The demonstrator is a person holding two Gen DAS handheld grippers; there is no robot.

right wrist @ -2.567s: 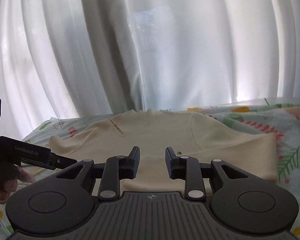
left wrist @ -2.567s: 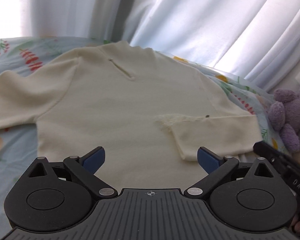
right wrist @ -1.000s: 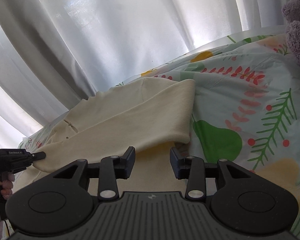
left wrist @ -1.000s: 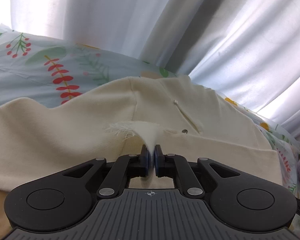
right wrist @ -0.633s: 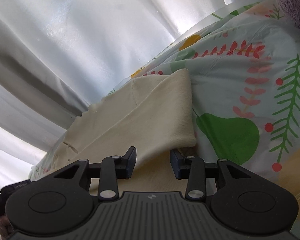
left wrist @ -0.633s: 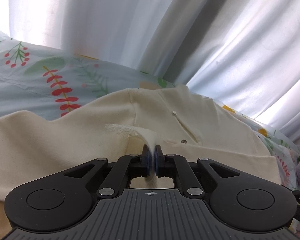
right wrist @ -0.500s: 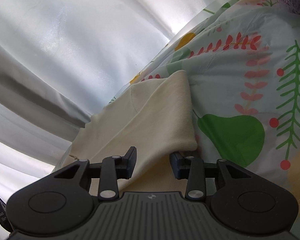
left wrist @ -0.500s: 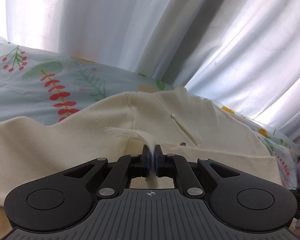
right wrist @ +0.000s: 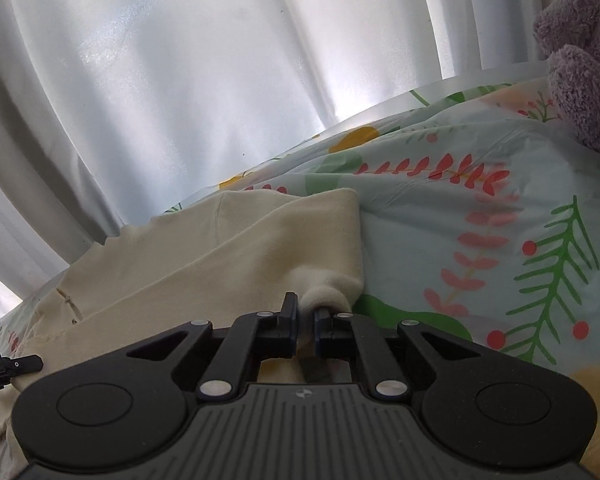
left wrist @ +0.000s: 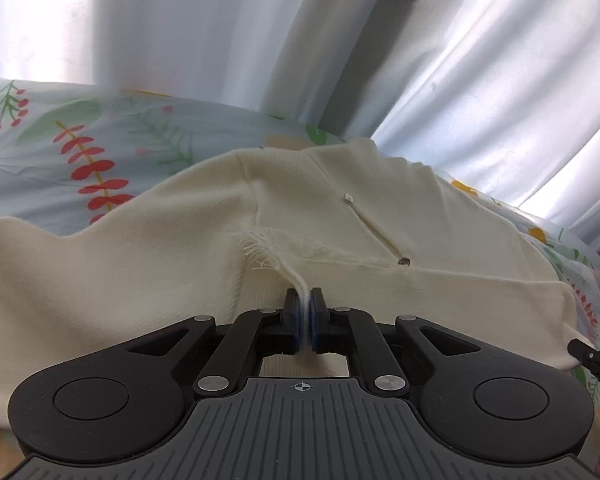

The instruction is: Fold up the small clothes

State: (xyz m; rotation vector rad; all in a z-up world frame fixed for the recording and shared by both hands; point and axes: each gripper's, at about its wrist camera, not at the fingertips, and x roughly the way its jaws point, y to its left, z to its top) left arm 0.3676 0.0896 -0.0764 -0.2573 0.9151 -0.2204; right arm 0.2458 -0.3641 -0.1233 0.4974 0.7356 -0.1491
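Observation:
A small cream sweater (left wrist: 440,224) lies spread on a floral bed sheet (left wrist: 60,148). One sleeve is folded across its chest, with a frayed cuff (left wrist: 260,248). My left gripper (left wrist: 305,312) is shut on that cuff. In the right wrist view the sweater (right wrist: 204,264) shows a folded edge at the right. My right gripper (right wrist: 306,316) is shut on a bunched bit of that edge (right wrist: 326,292). The right gripper's tip also shows in the left wrist view (left wrist: 592,360), at the sweater's right corner.
White curtains (right wrist: 220,80) hang close behind the bed. A purple plush toy (right wrist: 584,64) sits at the right on the sheet (right wrist: 480,240). The left gripper's tip (right wrist: 16,364) shows at the left edge of the right wrist view.
My right gripper has closed on the sweater's folded right edge; half a second ago its jaws were apart. My left gripper stays shut on the cuff and has barely moved.

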